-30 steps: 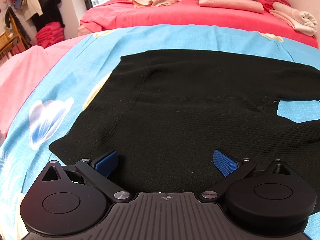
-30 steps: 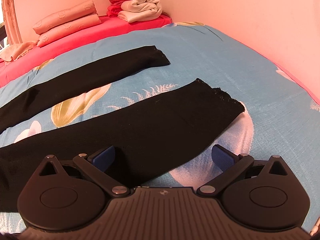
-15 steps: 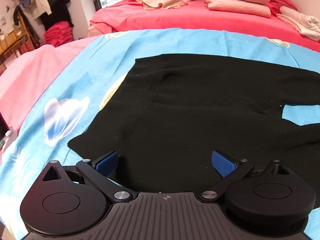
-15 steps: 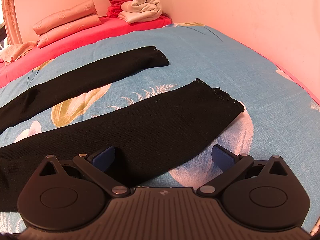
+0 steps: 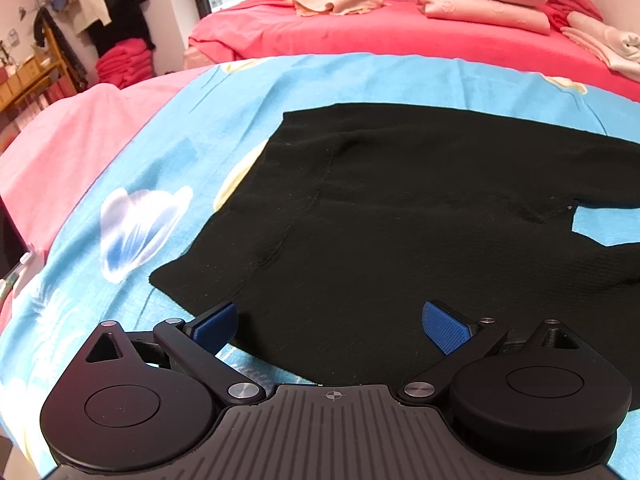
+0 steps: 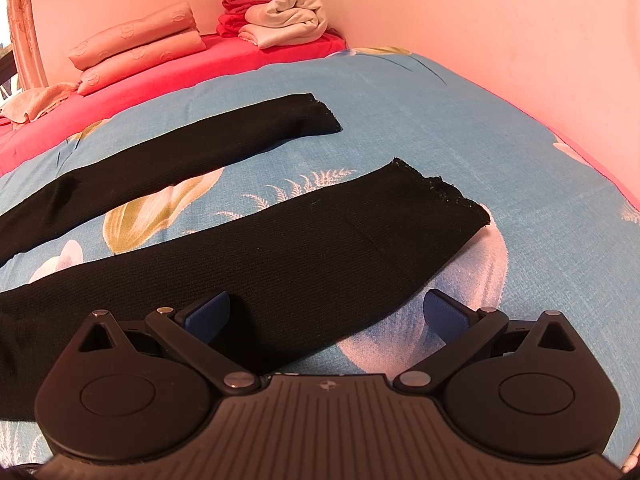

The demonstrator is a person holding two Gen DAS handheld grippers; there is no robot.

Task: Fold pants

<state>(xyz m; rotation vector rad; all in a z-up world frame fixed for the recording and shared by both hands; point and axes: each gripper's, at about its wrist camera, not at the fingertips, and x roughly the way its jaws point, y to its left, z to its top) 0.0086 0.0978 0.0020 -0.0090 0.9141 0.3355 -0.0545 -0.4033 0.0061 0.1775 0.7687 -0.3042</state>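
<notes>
Pants [image 5: 400, 216], black and ribbed, lie spread flat on a blue floral bedsheet [image 5: 224, 120], long axis running left to right across the bed: waist end to the left, two legs fanning out to the right with a strip of sheet showing between them. In the right wrist view the near leg [image 6: 280, 248] ends in a frayed cuff far right of the gripper, and the far leg [image 6: 192, 148] lies well apart beyond it.

Left gripper [image 5: 330, 324] hovers at the near edge of the waist section, jaws spread wide and holding nothing; the near-left waist corner sits just to the left of its left fingertip. Right gripper [image 6: 326, 312] hangs over the near edge of the near leg, jaws equally wide and empty, fabric passing under its left finger while the right finger is over bare sheet.

Each gripper is thus nearer its own end, which likely suits lifting the near edge and carrying it away onto the far leg.

Folded pink bedding [image 6: 136, 48] is stacked at the far end.
</notes>
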